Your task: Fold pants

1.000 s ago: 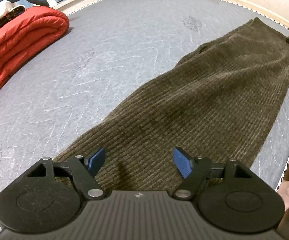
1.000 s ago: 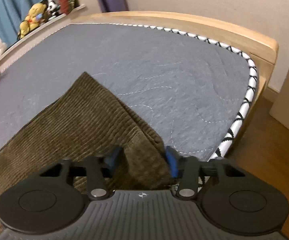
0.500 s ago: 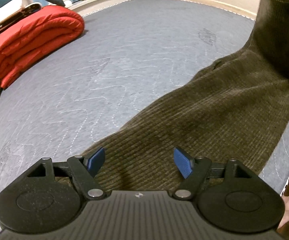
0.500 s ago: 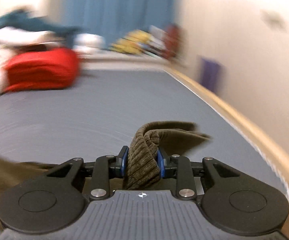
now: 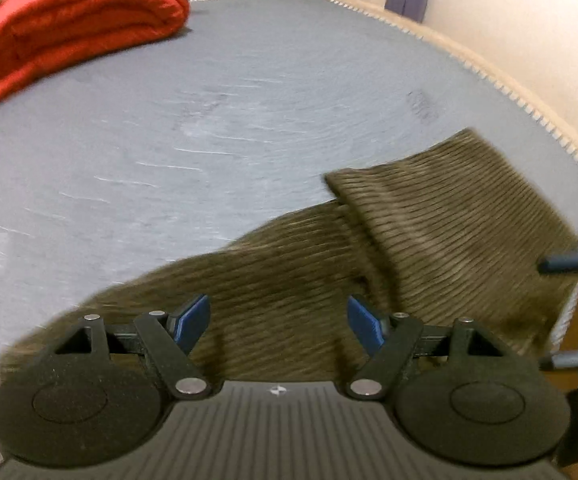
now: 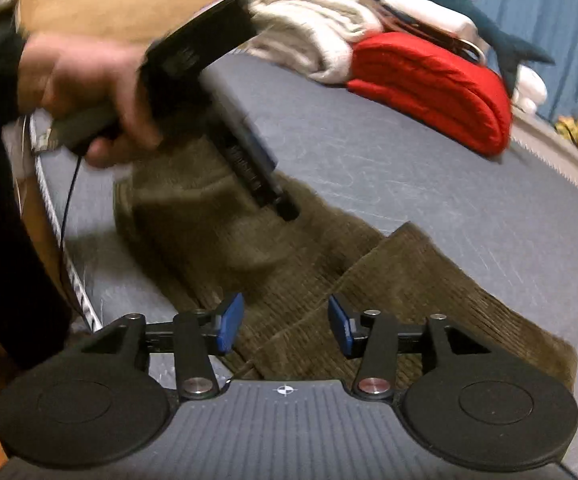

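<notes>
Brown corduroy pants (image 5: 301,280) spread on grey mattress (image 5: 249,100), long axis running diagonally from left gripper (image 5: 279,318) out toward far right mattress corner. Far end doubled back as a flap (image 5: 449,220), lying loosely over the lower layer, one fold apparently made. Left gripper with blue pads spread wide, nothing between them, poised just above the near end of the cloth. Right gripper (image 6: 285,322) likewise parted and empty, hovering over the flap's edge and the seam where it crosses the layer beneath. Seen from the right wrist view, left gripper held in a hand (image 6: 89,80), tip down onto or just above the pants near the mattress's left edge; contact blurred, cannot tell. Judged next: a second fold along the same long axis, either end carried over the other. Left gripper nearer the unfolded end, right gripper nearer the flap. Close on the person's side: mattress edge with piping (image 5: 569,152) and open floor beyond, so little margin there for cloth to slide off. Wide bare mattress away from the person, toward the red quilt (image 5: 77,28), well apart from the pants, plenty of room for shifting the bundle inward.
</notes>
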Motion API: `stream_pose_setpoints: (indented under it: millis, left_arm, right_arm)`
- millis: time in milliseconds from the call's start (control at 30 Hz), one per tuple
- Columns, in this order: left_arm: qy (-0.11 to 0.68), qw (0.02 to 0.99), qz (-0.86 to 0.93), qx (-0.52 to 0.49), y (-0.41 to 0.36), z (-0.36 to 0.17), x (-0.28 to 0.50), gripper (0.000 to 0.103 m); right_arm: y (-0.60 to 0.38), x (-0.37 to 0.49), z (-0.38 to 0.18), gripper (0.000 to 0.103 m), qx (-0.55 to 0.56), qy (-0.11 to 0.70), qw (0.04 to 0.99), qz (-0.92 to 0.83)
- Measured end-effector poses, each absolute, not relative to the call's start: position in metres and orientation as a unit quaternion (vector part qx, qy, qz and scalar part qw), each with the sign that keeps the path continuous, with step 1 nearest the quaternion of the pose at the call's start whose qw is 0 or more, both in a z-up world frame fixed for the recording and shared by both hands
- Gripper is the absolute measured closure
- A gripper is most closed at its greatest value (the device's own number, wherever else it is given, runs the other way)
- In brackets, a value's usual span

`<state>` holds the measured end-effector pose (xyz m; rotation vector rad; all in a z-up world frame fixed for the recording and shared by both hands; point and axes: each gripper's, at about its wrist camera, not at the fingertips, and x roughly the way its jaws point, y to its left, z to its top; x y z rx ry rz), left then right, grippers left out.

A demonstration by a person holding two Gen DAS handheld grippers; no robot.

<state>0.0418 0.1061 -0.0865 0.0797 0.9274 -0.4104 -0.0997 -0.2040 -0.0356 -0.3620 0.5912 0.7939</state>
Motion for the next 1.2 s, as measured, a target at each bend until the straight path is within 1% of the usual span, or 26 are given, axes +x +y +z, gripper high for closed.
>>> stream_pose_setpoints:
  millis: [33,67,100,233,300,433,467,500,533,567,600,633,667,833,867,900,933,967,1000,1033,1067,1100,1133,1200]
  left_arm:
    - [0.445,0.871,-0.209,0.024,0.104,-0.087,0.044,0.029]
    - [0.444,0.868,-0.221,0.009,0.101,-0.087,0.045,0.037]
    - [0.443,0.866,-0.233,-0.012,0.098,-0.088,0.048,0.041]
    - [0.458,0.842,-0.269,-0.098,0.085,-0.096,0.064,0.041]
    - [0.476,0.823,-0.285,-0.12,0.076,-0.103,0.074,0.035]
    - [0.504,0.81,-0.27,-0.133,0.062,-0.118,0.092,0.032]
    - [0.509,0.806,-0.268,-0.14,0.06,-0.121,0.096,0.028]
    - [0.513,0.803,-0.265,-0.147,0.057,-0.123,0.099,0.025]
    - [0.515,0.801,-0.264,-0.153,0.055,-0.125,0.102,0.024]
    - [0.516,0.8,-0.263,-0.156,0.054,-0.126,0.105,0.024]
    - [0.517,0.799,-0.262,-0.158,0.052,-0.127,0.108,0.023]
    - [0.517,0.799,-0.262,-0.161,0.05,-0.127,0.11,0.022]
    - [0.517,0.798,-0.264,-0.162,0.048,-0.128,0.112,0.019]
    - [0.517,0.796,-0.263,-0.171,0.043,-0.131,0.12,0.019]
    - [0.516,0.797,-0.264,-0.17,0.044,-0.13,0.12,0.023]
    - [0.515,0.8,-0.263,-0.161,0.044,-0.128,0.12,0.034]
    - [0.516,0.805,-0.255,-0.144,0.043,-0.127,0.119,0.041]
    - [0.519,0.808,-0.246,-0.131,0.044,-0.125,0.118,0.058]
    - [0.523,0.808,-0.24,-0.127,0.045,-0.124,0.119,0.072]
    - [0.522,0.809,-0.238,-0.129,0.047,-0.121,0.119,0.075]
    - [0.517,0.812,-0.239,-0.124,0.047,-0.116,0.118,0.081]
    - [0.507,0.819,-0.244,-0.114,0.046,-0.108,0.115,0.084]
    - [0.493,0.827,-0.251,-0.098,0.044,-0.098,0.113,0.084]
    - [0.464,0.844,-0.253,-0.089,0.045,-0.076,0.106,0.085]
  right_arm:
    - [-0.21,-0.093,-0.032,0.042,-0.162,0.285,0.869,0.37]
    - [-0.215,-0.089,-0.033,0.038,-0.156,0.293,0.872,0.36]
    - [-0.22,-0.086,-0.035,0.037,-0.157,0.303,0.87,0.356]
    - [-0.218,-0.09,-0.061,0.037,-0.202,0.323,0.848,0.369]
    - [-0.21,-0.101,-0.076,0.037,-0.243,0.32,0.834,0.378]
    - [-0.189,-0.11,-0.102,0.037,-0.297,0.318,0.814,0.384]
    - [-0.186,-0.113,-0.105,0.038,-0.304,0.315,0.815,0.38]
    - [-0.184,-0.112,-0.108,0.041,-0.304,0.315,0.815,0.379]
    - [-0.185,-0.108,-0.107,0.043,-0.299,0.32,0.813,0.384]
    - [-0.186,-0.106,-0.106,0.06,-0.289,0.327,0.809,0.393]
    - [-0.19,-0.101,-0.103,0.08,-0.283,0.33,0.808,0.399]
    - [-0.192,-0.103,-0.098,0.09,-0.286,0.322,0.808,0.401]
    - [-0.195,-0.106,-0.092,0.095,-0.291,0.308,0.809,0.408]
    - [-0.22,-0.121,-0.062,0.096,-0.268,0.277,0.791,0.475]
    - [-0.225,-0.122,-0.06,0.096,-0.269,0.284,0.782,0.484]
    - [-0.227,-0.123,-0.062,0.096,-0.276,0.293,0.777,0.485]
    - [-0.229,-0.123,-0.068,0.095,-0.287,0.302,0.775,0.475]
    - [-0.228,-0.122,-0.078,0.095,-0.3,0.313,0.774,0.461]
    - [-0.225,-0.121,-0.086,0.095,-0.307,0.322,0.771,0.455]
    - [-0.224,-0.122,-0.091,0.095,-0.308,0.326,0.772,0.451]
    - [-0.224,-0.122,-0.09,0.092,-0.3,0.328,0.774,0.45]
    - [-0.225,-0.122,-0.086,0.085,-0.287,0.33,0.779,0.45]
    - [-0.227,-0.119,-0.078,0.077,-0.266,0.328,0.787,0.45]
    - [-0.243,-0.111,-0.054,0.023,-0.205,0.312,0.822,0.43]
